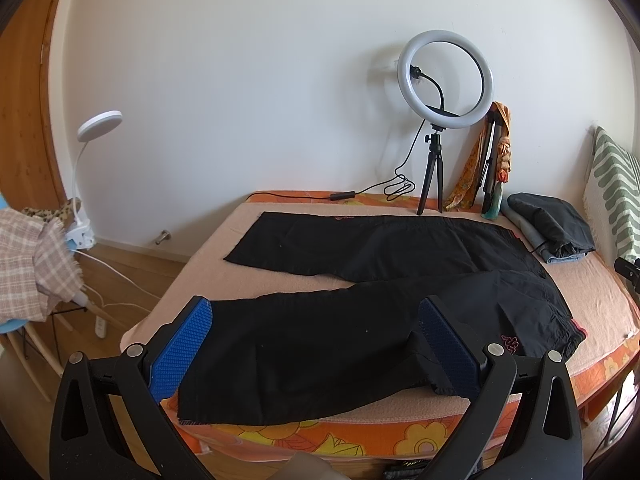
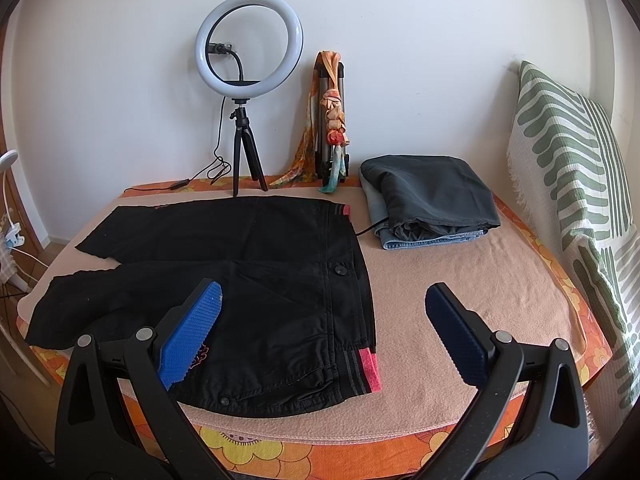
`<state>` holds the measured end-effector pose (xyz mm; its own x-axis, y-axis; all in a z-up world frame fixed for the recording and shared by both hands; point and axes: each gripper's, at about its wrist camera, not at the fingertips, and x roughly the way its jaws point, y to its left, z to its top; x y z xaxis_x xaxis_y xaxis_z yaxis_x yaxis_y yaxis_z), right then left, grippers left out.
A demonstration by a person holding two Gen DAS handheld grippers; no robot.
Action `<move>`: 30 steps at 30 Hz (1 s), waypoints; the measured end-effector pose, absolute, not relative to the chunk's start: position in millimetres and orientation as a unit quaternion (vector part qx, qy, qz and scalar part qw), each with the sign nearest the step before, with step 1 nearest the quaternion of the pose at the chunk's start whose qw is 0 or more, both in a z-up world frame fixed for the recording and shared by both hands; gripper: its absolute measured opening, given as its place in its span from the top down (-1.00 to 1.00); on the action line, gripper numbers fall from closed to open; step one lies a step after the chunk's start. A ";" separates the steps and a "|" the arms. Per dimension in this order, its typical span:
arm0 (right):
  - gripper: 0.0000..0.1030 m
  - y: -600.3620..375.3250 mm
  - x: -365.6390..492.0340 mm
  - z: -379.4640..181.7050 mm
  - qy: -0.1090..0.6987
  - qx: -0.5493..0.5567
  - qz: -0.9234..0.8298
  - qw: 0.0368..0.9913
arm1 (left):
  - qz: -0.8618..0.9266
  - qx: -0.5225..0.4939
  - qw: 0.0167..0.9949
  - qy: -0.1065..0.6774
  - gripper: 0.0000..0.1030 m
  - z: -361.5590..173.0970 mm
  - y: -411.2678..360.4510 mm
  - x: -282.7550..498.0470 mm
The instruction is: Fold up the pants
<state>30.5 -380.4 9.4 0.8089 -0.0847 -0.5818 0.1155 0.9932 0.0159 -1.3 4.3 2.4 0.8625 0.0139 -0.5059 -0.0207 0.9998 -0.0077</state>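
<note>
Both tongs, left (image 1: 316, 340) and right (image 2: 324, 328), gape empty over black pants (image 1: 360, 280) spread flat along the bed's (image 2: 460, 300) near edge, ready for folding.

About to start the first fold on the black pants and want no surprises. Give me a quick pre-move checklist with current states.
1. Left gripper open over the near leg: ok.
2. Right gripper open by the waistband: ok.
3. Black pants laid flat, legs spread apart on the blanket: ok.
4. Near leg hem reaching the bed's front edge: ok, not hanging off.
5. Ring light tripod right behind the far leg: not ok, mind it.
6. Folded clothes pile clear of the pants: ok.
</note>
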 end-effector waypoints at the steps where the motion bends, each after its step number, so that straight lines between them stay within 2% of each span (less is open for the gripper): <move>1: -1.00 -380.3 30.4 9.4 0.305 0.025 -0.053 0.951 | 0.009 -0.006 0.965 0.262 -0.99 2.1 4.3 -1.4; 30: -1.00 -376.8 34.7 -5.9 0.314 0.009 -0.045 0.948 | -0.014 0.005 0.962 0.273 -0.99 -10.3 7.1 -0.9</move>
